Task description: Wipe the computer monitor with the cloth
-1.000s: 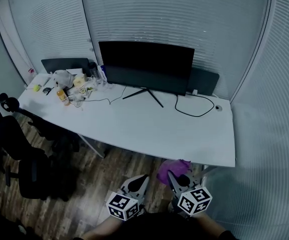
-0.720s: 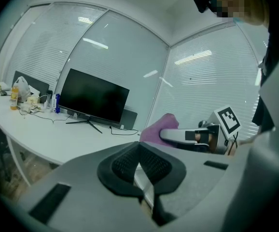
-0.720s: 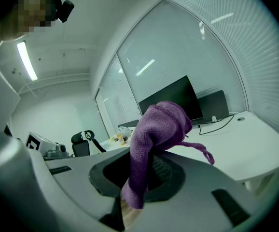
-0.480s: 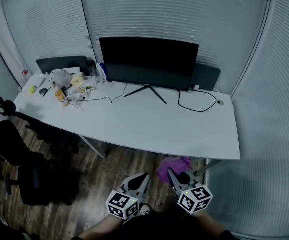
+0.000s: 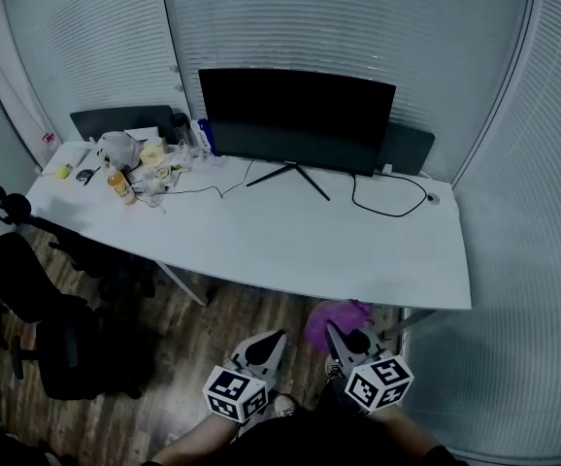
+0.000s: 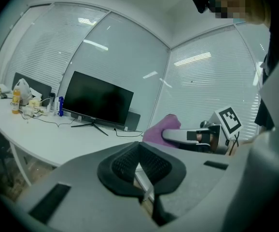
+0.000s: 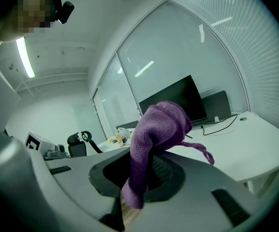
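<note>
Your right gripper is clamped on the purple cloth, which bunches up out of its jaws, well short of the monitor and off the near edge of the desk the monitor stands on. Your left gripper, beside it, has its jaws together on nothing. Over the last second neither gripper has gained on the monitor. Only your head has shifted, so the monitor sits slightly higher and further right in view. Wiping hasn't begun, and the cloth must still cross the desk to the screen.
</note>
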The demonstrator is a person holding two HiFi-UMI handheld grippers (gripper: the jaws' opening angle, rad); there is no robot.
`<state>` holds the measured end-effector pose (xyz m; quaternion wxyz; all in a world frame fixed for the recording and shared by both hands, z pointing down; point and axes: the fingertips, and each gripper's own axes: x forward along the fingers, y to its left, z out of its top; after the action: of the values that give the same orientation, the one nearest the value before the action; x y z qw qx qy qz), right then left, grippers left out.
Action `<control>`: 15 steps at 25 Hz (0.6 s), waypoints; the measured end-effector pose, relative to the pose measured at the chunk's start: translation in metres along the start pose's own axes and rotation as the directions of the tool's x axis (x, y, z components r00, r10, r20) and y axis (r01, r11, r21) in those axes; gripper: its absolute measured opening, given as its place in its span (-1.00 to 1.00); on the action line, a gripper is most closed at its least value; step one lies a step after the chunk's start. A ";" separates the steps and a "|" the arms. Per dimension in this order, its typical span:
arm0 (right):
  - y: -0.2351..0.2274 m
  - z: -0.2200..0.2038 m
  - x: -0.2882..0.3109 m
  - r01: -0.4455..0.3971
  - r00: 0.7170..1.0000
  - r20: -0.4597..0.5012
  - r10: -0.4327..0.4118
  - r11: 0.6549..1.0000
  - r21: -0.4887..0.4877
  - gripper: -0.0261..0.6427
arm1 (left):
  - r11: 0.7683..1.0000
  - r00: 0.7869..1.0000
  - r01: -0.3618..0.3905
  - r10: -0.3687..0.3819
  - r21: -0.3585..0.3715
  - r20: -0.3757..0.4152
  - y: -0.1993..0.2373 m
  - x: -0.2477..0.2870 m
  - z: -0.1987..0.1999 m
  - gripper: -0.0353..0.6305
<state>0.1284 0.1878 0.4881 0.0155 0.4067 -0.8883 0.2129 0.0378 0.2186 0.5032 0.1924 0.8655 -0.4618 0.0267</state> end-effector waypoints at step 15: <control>-0.073 0.041 0.059 -0.037 0.999 0.016 0.037 0.999 0.013 -0.72 | 0.999 0.999 -0.045 0.045 0.017 -0.001 0.031 0.087 0.030 -0.88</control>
<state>0.1484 0.0871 0.4897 0.0020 0.3920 -0.8943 0.2159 0.0584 0.1240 0.5046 0.1848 0.8565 -0.4807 0.0353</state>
